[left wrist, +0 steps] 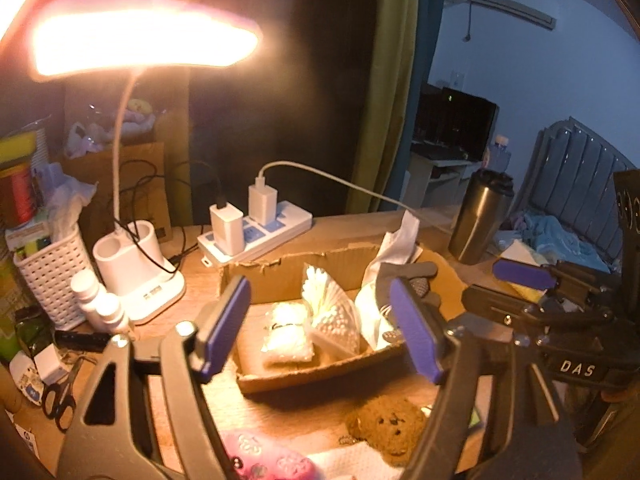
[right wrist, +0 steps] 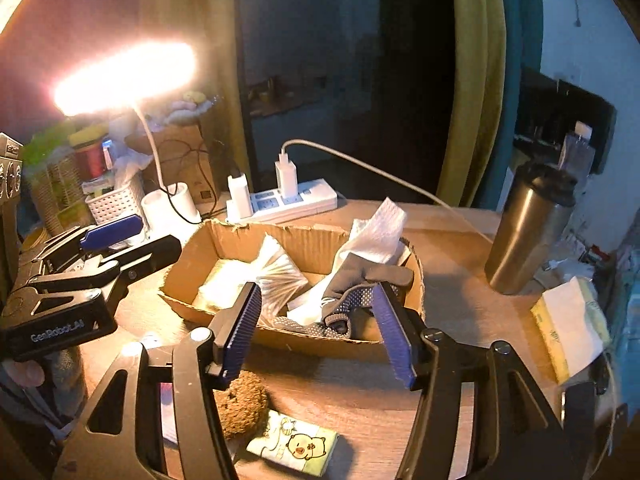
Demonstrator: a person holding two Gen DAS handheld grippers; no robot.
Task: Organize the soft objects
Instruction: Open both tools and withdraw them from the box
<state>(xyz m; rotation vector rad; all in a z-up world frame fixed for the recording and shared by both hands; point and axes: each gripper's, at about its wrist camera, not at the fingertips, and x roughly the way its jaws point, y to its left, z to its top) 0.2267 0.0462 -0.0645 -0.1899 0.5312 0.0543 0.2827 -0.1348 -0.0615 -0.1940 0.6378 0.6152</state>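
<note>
1. The left hand-held gripper (left wrist: 320,322) is hovering above the bench (left wrist: 304,408) with its jaws spread and nothing lying between the blue pads.
2. The right hand-held gripper (right wrist: 318,330) is hovering beside it, jaws also spread and gripping nothing.
3. A torn cardboard box (right wrist: 308,246) is sitting on the bench ahead of both grippers, near a white power strip (right wrist: 294,200).
4. Inside the box, a packet of cotton swabs (right wrist: 278,276) is leaning at the middle, a grey dotted glove (right wrist: 352,288) is lying at the right end, and white tissue (right wrist: 378,226) is sticking up behind the glove.
5. A brown teddy bear (left wrist: 390,428) is lying on the bench in front of the box, outside it.
6. A small tissue pack with a cartoon print (right wrist: 294,446) is lying just beside the bear.
7. A steel tumbler (right wrist: 528,232) is standing upright to the right of the box.
8. A lit desk lamp (left wrist: 140,36) is glaring over the left side.
</note>
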